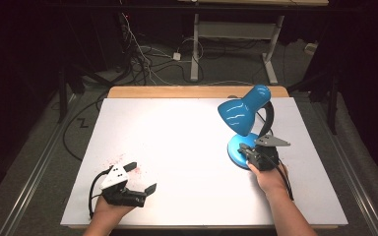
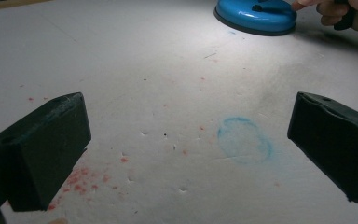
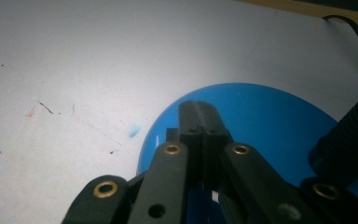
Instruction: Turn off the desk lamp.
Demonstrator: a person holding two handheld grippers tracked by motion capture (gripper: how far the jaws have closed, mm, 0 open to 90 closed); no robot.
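the right claw [image 1: 246,151], jaws pressed together, bears on the blue desk lamp's base [image 1: 236,147], likely working its switch, while the left claw [image 1: 142,178] rests wide open at seven o'clock on the tabletop [image 1: 177,147].

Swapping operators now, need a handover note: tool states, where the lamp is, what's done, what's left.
Right tool: jaws closed together, tip over the lamp base, apparently pressing at the switch there; nothing gripped.
Left tool: jaws wide open, holding nothing, low over the white table near the front left.
Blue desk lamp: upright at the right side, shade aimed at the table centre, which is brightly lit, so it appears on.
Left: lift the right tool off the base; I can't tell if another press is due.
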